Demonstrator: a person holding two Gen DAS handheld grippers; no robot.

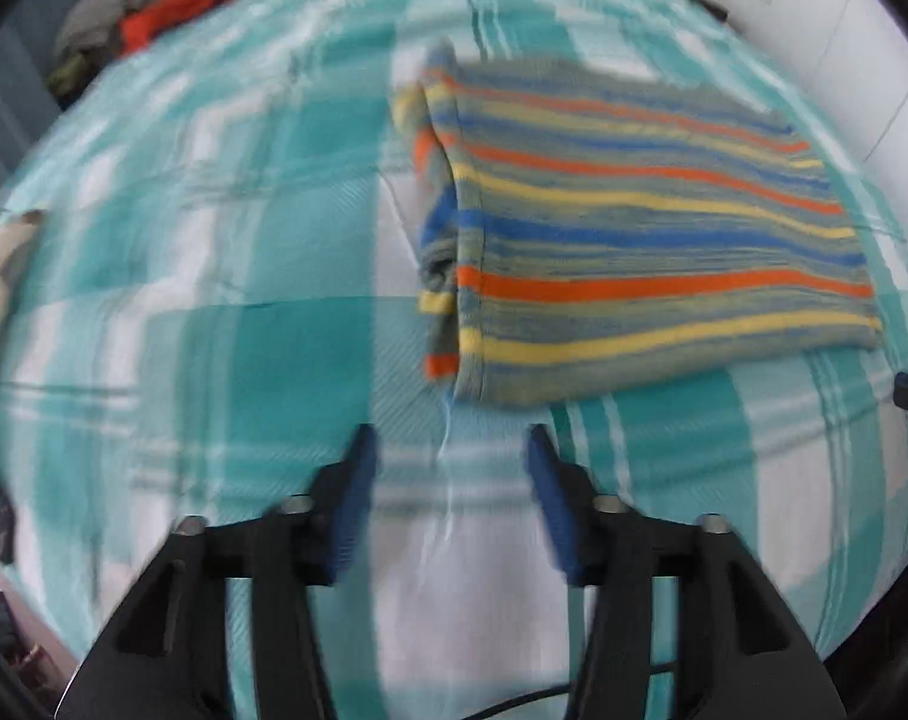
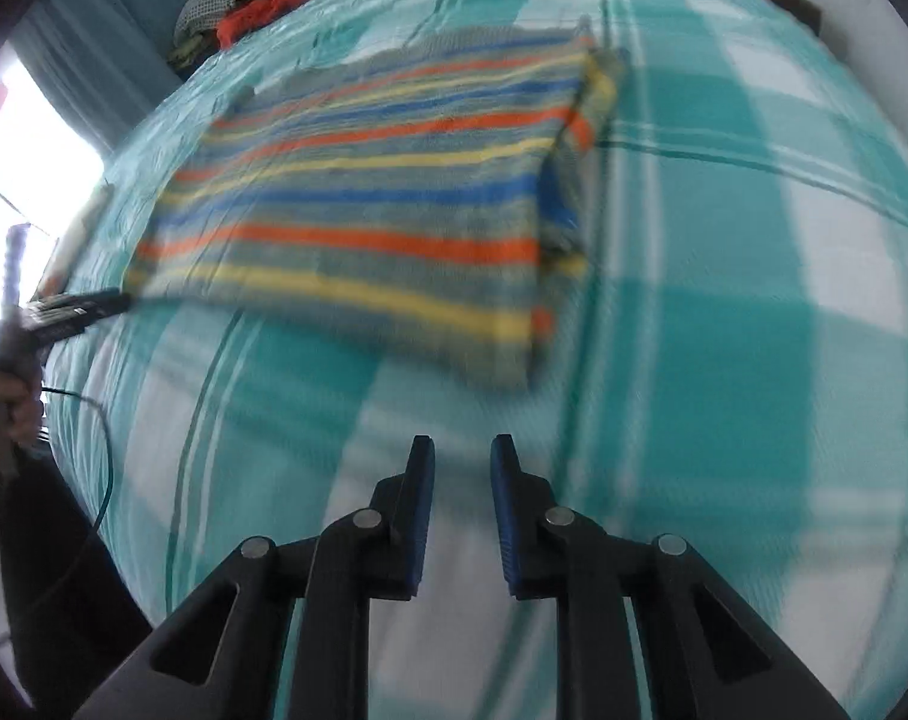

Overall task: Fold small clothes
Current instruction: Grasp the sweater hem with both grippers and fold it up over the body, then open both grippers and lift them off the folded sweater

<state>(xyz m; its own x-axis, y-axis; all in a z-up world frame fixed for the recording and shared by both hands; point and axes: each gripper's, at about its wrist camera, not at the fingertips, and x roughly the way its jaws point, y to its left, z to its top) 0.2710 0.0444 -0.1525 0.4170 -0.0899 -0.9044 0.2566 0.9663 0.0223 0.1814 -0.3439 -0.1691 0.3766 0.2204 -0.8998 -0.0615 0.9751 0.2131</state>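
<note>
A striped knit garment (image 1: 634,240) in grey, orange, yellow and blue lies folded flat on the teal and white plaid bedspread (image 1: 244,300). It also shows in the right wrist view (image 2: 382,210). My left gripper (image 1: 448,444) is open and empty, hovering just short of the garment's near left corner. My right gripper (image 2: 463,450) is open with a narrower gap and empty, a little in front of the garment's near right corner. The left gripper (image 2: 70,312) shows at the left edge of the right wrist view, beside the garment's left end. Both views are motion-blurred.
A pile of other clothes, grey and red (image 1: 148,18), lies at the far left end of the bed; it also shows in the right wrist view (image 2: 244,6). A white wall (image 1: 814,18) borders the bed's far right. A cable (image 2: 103,420) hangs off the bed's left edge.
</note>
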